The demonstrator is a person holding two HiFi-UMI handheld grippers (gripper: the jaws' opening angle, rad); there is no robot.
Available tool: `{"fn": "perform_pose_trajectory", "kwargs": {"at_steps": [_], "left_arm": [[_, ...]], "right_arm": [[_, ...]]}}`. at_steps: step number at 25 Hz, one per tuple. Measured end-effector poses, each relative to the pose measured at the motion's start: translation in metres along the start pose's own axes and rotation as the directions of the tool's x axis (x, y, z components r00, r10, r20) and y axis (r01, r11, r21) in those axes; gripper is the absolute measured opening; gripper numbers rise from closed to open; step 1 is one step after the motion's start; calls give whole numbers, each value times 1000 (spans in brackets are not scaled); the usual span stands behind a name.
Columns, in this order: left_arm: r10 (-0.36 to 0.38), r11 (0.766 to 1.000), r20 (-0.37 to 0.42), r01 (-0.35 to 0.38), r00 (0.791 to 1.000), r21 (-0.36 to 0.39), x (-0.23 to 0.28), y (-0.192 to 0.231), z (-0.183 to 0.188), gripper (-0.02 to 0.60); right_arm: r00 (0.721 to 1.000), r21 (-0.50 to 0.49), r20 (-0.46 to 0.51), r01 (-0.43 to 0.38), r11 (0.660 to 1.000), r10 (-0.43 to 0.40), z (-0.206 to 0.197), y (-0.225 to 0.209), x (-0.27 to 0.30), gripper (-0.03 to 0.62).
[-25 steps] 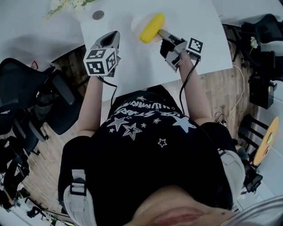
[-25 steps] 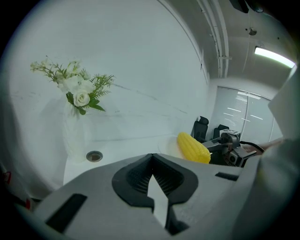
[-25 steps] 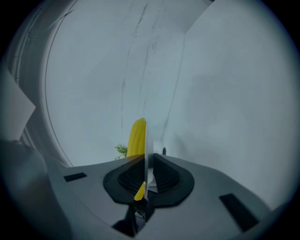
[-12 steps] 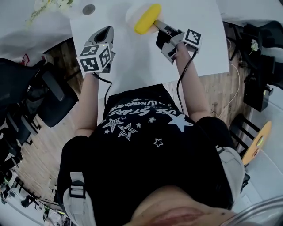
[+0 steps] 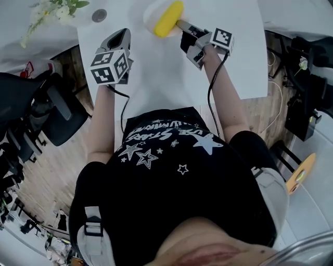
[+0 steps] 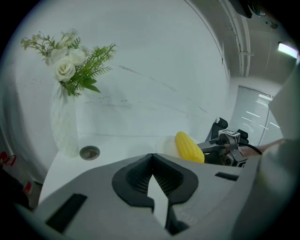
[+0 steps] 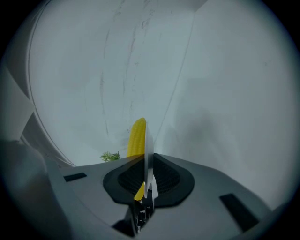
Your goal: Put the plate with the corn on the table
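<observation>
The plate (image 5: 150,11) with the corn (image 5: 167,18) is at the top centre of the head view, over the far end of the desk (image 5: 156,67). Your right tongs (image 5: 181,24) pinch its rim edge-on. That thin, one-sided hold could let the plate tip and the corn roll off. Your left tongs (image 5: 124,34), at upper left, are pressed together and empty.

The person is wearing a black T-shirt (image 5: 171,171) with white stars (image 5: 146,159) and white letters (image 5: 156,134). The grey left claw (image 5: 124,34) and grey right claw (image 5: 181,24) are each carrying a cube (image 5: 109,66) of black-and-white squares. Thin black cables (image 5: 210,96) are trailing from both.
</observation>
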State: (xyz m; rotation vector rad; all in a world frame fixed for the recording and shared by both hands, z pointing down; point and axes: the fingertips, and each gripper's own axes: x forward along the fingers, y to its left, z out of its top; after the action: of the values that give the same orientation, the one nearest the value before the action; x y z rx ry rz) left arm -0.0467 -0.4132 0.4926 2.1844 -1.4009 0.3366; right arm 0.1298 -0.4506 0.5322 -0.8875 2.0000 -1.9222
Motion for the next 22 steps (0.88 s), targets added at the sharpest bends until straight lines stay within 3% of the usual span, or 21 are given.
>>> {"fn": "perform_pose_trajectory", "kwargs": {"at_steps": [22], "left_arm": [[33,999,-75,-35,997,-26,56,24,-15,5]], "right_arm": [[996,-10,-80,25,1000,-26,42,-38,76,34]]}}
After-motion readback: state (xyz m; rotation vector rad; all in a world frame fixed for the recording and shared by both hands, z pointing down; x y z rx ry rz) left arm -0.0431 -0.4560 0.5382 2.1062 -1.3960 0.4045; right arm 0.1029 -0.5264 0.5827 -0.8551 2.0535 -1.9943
